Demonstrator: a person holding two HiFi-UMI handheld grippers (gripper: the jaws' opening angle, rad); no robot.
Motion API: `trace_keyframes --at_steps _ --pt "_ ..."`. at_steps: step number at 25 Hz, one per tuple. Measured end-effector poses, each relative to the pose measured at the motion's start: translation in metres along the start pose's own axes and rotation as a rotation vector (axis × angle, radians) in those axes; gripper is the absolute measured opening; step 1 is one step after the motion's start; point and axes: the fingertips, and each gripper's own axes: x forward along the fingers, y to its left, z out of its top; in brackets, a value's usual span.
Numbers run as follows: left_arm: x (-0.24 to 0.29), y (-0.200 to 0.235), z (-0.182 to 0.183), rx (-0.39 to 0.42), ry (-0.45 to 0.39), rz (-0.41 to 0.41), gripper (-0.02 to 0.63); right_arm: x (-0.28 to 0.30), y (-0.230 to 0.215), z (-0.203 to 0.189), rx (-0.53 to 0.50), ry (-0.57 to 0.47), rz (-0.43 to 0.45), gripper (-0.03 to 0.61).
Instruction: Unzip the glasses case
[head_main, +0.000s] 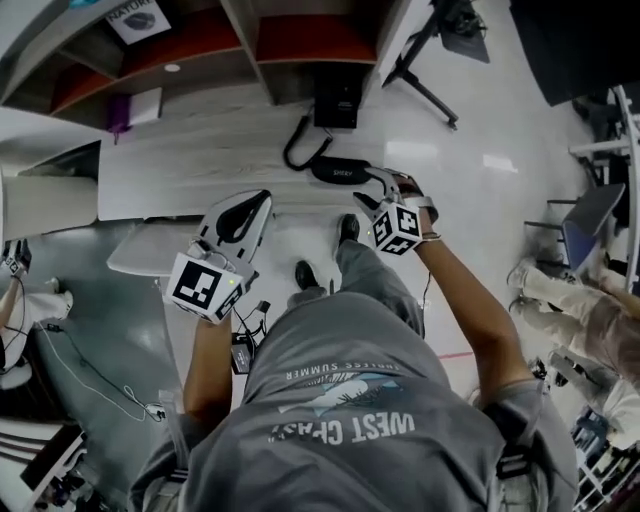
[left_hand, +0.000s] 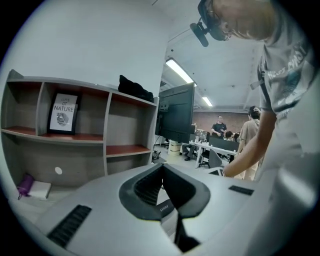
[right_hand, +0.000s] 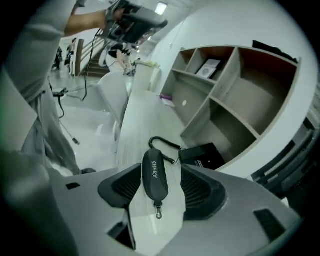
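- Closest to lens: my right gripper (right_hand: 160, 192), fingers apart, straddling the dark oblong soft glasses case (right_hand: 153, 170) without touching it. Case lies flat on the pale wood-grain table (right_hand: 131, 125).
- Risk: I close on the case body instead of the small metal tab (right_hand: 159, 212) at its near end. That squeezes the shell and the zip goes nowhere.
- Can't tell whether that tab is the zip pull or just a hanging clip. Wrong pick = wasted pull.
- Tab is tiny against my wide pads, so it's likely to slip out.
- My left gripper (left_hand: 161, 167) has fingers together, clamped on nothing. Case is unpinned, so any tug probably drags it across the table.
- Black coiled cord (right_hand: 165, 144) runs up to the case's far end, with a flat black box (right_hand: 202, 156) just beside. A sliding case could snag the cord.
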Motion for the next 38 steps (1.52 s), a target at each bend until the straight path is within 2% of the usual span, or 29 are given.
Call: trace_keyframes --at_steps 4,11,16,20,21,27,30,34,36,38 --pt "0.014 0.011 -0.006 -0.038 0.015 0.026 -0.002 0.042 0.012 -0.033 -0.168 0.085 0.078 0.320" --pt "0.028 0.027 -0.018 -0.077 0.034 0.059 -0.002 0.095 0.022 -0.071 -0.295 0.146 0.175 0.394" --pt "0.032 0.034 -0.026 -0.103 0.048 0.075 -0.002 0.114 0.024 -0.090 -0.359 0.173 0.234 0.389" --pt "0.036 0.037 -0.032 -0.120 0.052 0.080 -0.002 0.119 0.022 -0.091 -0.341 0.139 0.278 0.352" --pt "0.037 0.037 -0.033 -0.122 0.053 0.079 -0.002 0.119 0.022 -0.090 -0.314 0.126 0.288 0.315" --pt "0.040 0.038 -0.037 -0.121 0.063 0.069 -0.002 0.113 0.027 -0.080 -0.046 0.103 0.436 0.302" --pt "0.041 0.038 -0.042 -0.125 0.071 0.059 -0.002 0.100 0.031 -0.067 0.179 0.068 0.535 0.299" --pt "0.038 0.040 -0.051 -0.175 0.068 0.020 -0.002 0.069 0.026 -0.030 0.499 -0.052 0.677 0.295" --pt "0.039 0.042 -0.054 -0.182 0.079 -0.004 -0.001 0.046 0.025 -0.010 0.575 -0.112 0.753 0.293" --pt "0.040 0.040 -0.059 -0.175 0.098 -0.049 0.000 0.020 0.024 0.010 0.593 -0.165 0.815 0.293"
